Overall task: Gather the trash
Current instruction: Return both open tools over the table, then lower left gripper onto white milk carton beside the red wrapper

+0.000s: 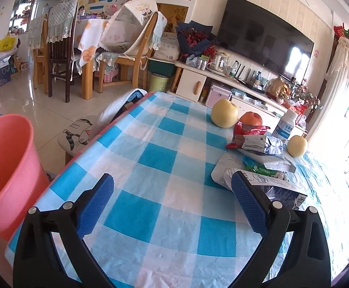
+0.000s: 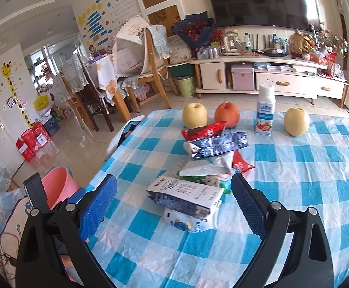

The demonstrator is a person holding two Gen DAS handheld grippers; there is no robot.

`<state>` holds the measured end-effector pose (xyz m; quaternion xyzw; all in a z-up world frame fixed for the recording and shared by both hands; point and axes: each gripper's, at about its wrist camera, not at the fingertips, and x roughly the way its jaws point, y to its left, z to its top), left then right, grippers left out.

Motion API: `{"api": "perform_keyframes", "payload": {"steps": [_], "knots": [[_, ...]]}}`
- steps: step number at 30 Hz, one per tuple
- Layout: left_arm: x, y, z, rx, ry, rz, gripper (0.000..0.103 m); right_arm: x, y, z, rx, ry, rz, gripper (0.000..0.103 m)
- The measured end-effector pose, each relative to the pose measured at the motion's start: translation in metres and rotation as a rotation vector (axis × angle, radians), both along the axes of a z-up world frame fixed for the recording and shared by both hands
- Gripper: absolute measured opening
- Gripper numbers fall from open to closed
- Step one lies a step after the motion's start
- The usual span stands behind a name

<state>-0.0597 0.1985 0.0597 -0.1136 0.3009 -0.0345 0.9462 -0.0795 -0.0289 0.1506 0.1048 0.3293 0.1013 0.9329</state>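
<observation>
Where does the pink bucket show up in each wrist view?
Left wrist: pink bucket fills the left edge, beside the table's near-left side.
Right wrist: pink bucket is small at lower left, behind the left finger.
Shared landmark: the red apple on the checked tablecloth.

My left wrist camera looks low along the checked desk from its near-left corner, facing the television, with the pink bucket close at left. My right wrist camera sits higher and nearer the desk's middle, close over the flattened milk carton. Both views share the wrapper pile, the fruit and the yogurt bottle.
</observation>
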Motion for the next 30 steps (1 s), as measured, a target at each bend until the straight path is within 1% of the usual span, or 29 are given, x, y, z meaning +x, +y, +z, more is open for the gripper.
{"api": "perform_keyframes", "payload": {"steps": [3, 6, 11, 13, 15, 18, 20, 23, 24, 25, 27, 28, 29, 30], "knots": [[0.004, -0.008, -0.002, 0.006, 0.014, -0.024, 0.099, 0.001, -0.016, 0.004, 0.016, 0.005, -0.027, 0.095], [0.009, -0.014, -0.001, 0.004, 0.009, -0.062, 0.099, 0.002, -0.035, 0.008, 0.028, 0.011, -0.063, 0.095], [0.024, -0.029, 0.006, 0.015, 0.007, -0.156, 0.099, 0.005, -0.063, 0.009, -0.006, 0.035, -0.138, 0.095], [0.036, -0.041, 0.014, 0.037, -0.001, -0.204, 0.099, 0.008, -0.074, 0.007, -0.002, 0.050, -0.159, 0.095], [0.055, -0.055, 0.024, 0.052, 0.006, -0.262, 0.099, 0.010, -0.085, 0.005, 0.020, 0.069, -0.175, 0.095], [0.091, -0.071, 0.033, 0.008, 0.040, -0.311, 0.099, 0.012, -0.099, 0.002, 0.056, 0.093, -0.186, 0.095], [0.114, -0.085, 0.037, -0.005, 0.056, -0.340, 0.099, 0.013, -0.104, -0.001, 0.075, 0.108, -0.191, 0.095], [0.143, -0.113, 0.041, 0.040, 0.079, -0.381, 0.099, 0.015, -0.107, -0.005, 0.092, 0.133, -0.187, 0.095], [0.154, -0.125, 0.041, 0.067, 0.083, -0.387, 0.098, 0.017, -0.106, -0.007, 0.093, 0.141, -0.184, 0.095], [0.161, -0.133, 0.042, 0.080, 0.086, -0.390, 0.097, 0.017, -0.106, -0.008, 0.092, 0.149, -0.179, 0.095], [0.179, -0.151, 0.038, 0.093, 0.120, -0.402, 0.090, 0.018, -0.104, -0.010, 0.085, 0.155, -0.169, 0.095], [0.193, -0.161, 0.033, 0.110, 0.164, -0.386, 0.081, 0.018, -0.104, -0.010, 0.083, 0.158, -0.165, 0.095], [0.201, -0.166, 0.028, 0.120, 0.192, -0.370, 0.073, 0.018, -0.103, -0.011, 0.084, 0.162, -0.160, 0.095], [0.211, -0.169, 0.022, 0.123, 0.219, -0.351, 0.070, 0.018, -0.102, -0.011, 0.086, 0.166, -0.153, 0.095]]}}
